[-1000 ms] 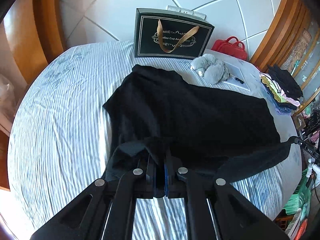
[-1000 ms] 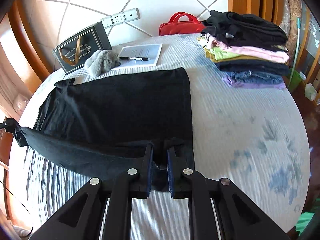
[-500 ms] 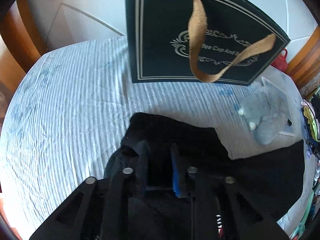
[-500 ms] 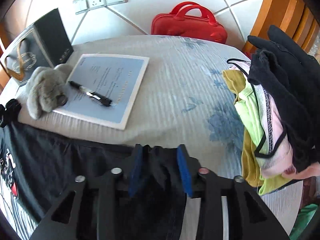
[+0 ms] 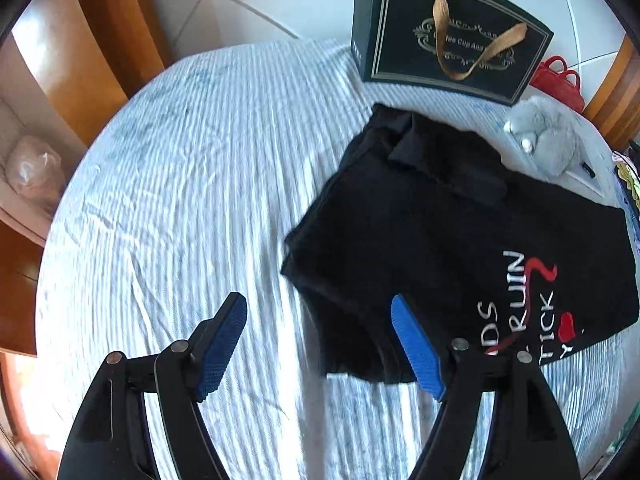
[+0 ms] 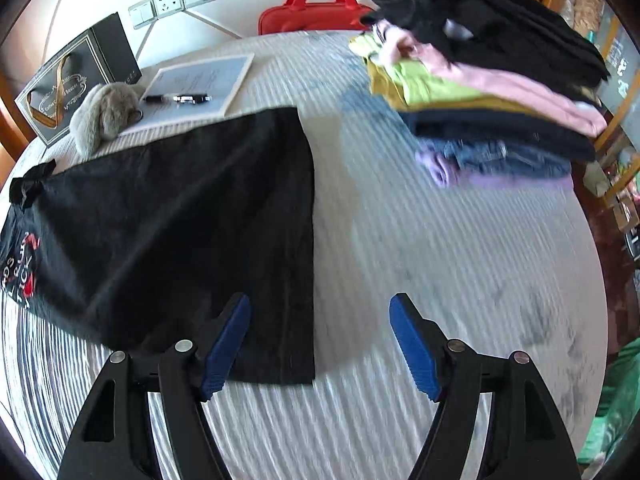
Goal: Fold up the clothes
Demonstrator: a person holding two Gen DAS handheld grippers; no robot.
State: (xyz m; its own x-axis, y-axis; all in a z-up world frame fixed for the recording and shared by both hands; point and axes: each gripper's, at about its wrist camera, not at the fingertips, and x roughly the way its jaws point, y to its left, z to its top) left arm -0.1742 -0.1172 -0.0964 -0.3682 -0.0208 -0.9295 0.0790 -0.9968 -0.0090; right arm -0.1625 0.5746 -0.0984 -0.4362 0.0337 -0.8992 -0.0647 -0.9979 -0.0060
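A black T-shirt (image 5: 452,240) with white and red lettering lies folded in half on the striped bed cover (image 5: 192,184). In the left wrist view my left gripper (image 5: 320,340) hovers over the shirt's near left corner, jaws opening wide, nothing pressed between the blue pads. In the right wrist view the same black T-shirt (image 6: 180,216) shows its straight right edge, and my right gripper (image 6: 320,340) hangs over that near right corner, jaws opening, pads clear of the cloth.
A black gift bag (image 5: 452,32) stands at the headboard beside a red handbag (image 6: 316,8). A grey plush toy (image 6: 104,116) and a paper with a pen (image 6: 200,80) lie behind the shirt. A stack of folded clothes (image 6: 488,80) sits at the right.
Both grippers carried the shirt's near edge toward the far side, let it go and drew back. The shirt now lies folded over with its print showing, and both sets of jaws stand wide.
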